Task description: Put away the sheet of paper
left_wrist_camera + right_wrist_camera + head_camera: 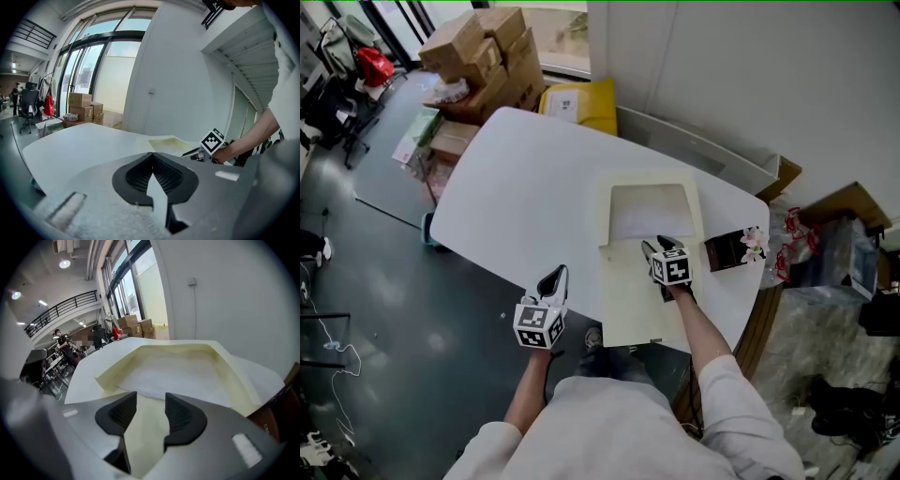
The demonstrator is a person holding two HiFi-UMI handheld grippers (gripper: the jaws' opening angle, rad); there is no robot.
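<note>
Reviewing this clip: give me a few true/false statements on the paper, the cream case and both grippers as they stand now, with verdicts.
1. The white sheet of paper lies inside the open cream case. True.
2. The right gripper has its fingers clamped on the sheet. False: they stand apart over the case's cream flap, gripping nothing.
3. The left gripper has its fingers together and holds nothing. True.
4. The left gripper rests on the case. False: it is held at the near edge of the table, left of the case and apart from it.
5. The cardboard boxes sit on the table. False: they stand on the floor beyond its far end.
</note>
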